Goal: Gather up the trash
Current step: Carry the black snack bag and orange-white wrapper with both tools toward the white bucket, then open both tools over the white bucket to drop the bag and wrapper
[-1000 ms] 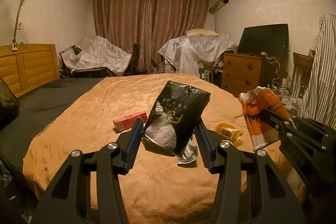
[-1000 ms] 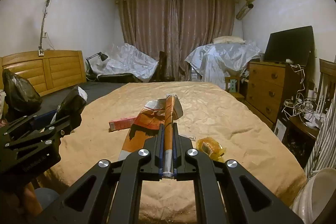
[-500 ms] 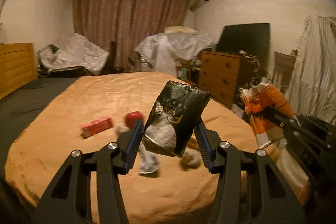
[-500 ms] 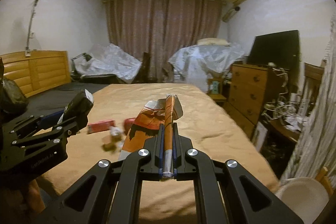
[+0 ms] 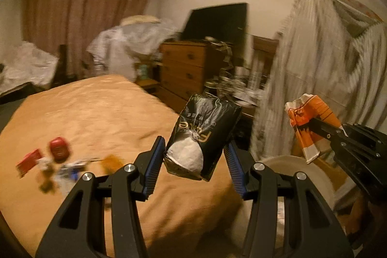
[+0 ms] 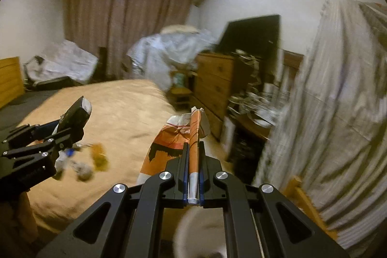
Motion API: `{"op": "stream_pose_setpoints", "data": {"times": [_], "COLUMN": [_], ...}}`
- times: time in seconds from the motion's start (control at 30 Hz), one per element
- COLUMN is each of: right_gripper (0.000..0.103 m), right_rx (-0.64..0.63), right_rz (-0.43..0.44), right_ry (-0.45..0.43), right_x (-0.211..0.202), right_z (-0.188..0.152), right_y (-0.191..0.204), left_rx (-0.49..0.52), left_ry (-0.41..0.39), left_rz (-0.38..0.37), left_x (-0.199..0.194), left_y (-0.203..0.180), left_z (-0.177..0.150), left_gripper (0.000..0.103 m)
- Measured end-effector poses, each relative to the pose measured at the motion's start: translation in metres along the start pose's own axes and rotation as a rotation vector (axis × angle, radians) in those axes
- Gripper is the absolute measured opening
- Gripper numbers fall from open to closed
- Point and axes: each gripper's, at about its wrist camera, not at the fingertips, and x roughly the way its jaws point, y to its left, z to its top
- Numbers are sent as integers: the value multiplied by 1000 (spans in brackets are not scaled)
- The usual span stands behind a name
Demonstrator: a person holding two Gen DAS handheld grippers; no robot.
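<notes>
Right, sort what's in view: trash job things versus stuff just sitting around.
Job:
- black packet in the left hand-held gripper
- orange wrapper in the right hand-held gripper
- red box, red can and blurred scraps on the bed
- white bin

Lying about:
- dresser
- TV
- curtains
- striped cloth

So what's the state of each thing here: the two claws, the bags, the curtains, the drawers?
Left gripper: shut on black bag, held aloft.
Right gripper: shut on orange wrapper, flattened.
Curtains: drawn closed.
Dresser drawers: closed.
TV: dark.
</notes>
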Motion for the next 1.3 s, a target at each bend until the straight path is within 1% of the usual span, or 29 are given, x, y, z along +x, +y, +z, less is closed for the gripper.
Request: {"op": "stream_pose_setpoints", "data": {"times": [0.03, 0.13, 0.2, 0.27, 0.33, 0.43, 0.47, 0.63, 0.77, 0.83, 1.03, 1.07, 1.1, 1.13, 1.17, 1.2, 1.23, 1.3], "right_gripper": [7, 7, 7, 7, 7, 7, 7, 7, 7, 7, 7, 7, 7, 12, 17, 29, 33, 33], "right_rx": [6, 27, 45, 59, 75, 92, 103, 106, 113, 117, 123, 123, 123, 125, 137, 142, 143, 147], "right_rz": [-22, -62, -88, -102, -109, -107, -101, -82, -72, -68, -65, -66, -69, -70, -61, -58, -60, -62], "right_ry": [26, 96, 171, 230, 310, 392, 433, 536, 562, 565, 558, 557, 553, 547, 541, 535, 530, 522], "right_x": [2, 11, 22, 36, 49, 66, 74, 98, 110, 112, 101, 100, 99, 97, 97, 96, 95, 93], "right_z": [-3, -15, -28, -38, -55, -75, -86, -112, -119, -121, -118, -117, -116, -116, -114, -114, -112, -111], "right_y": [-18, -54, -85, -108, -129, -146, -156, -169, -171, -169, -156, -155, -154, -155, -156, -156, -156, -155], "left_rx": [9, 34, 43, 46, 44, 41, 39, 40, 54, 57, 63, 67, 70, 71, 68, 64, 61, 54], "left_ry": [11, 68, 109, 164, 232, 336, 368, 473, 512, 515, 514, 513, 512, 503, 487, 474, 474, 474], "left_rz": [-19, -91, -131, -171, -206, -241, -247, -253, -245, -246, -251, -254, -253, -244, -232, -220, -216, -215], "left_x": [6, 30, 45, 63, 81, 107, 116, 144, 151, 152, 150, 150, 150, 149, 148, 146, 146, 146], "left_y": [-10, -45, -64, -82, -96, -112, -116, -129, -133, -135, -134, -134, -135, -134, -133, -131, -129, -126], "left_z": [-1, -2, -4, -8, -15, -31, -37, -58, -68, -67, -65, -65, -64, -63, -61, -60, -59, -58], "left_gripper": [48, 49, 49, 49, 49, 49, 49, 49, 49, 49, 51, 55, 68, 77, 88, 89, 89, 89]}}
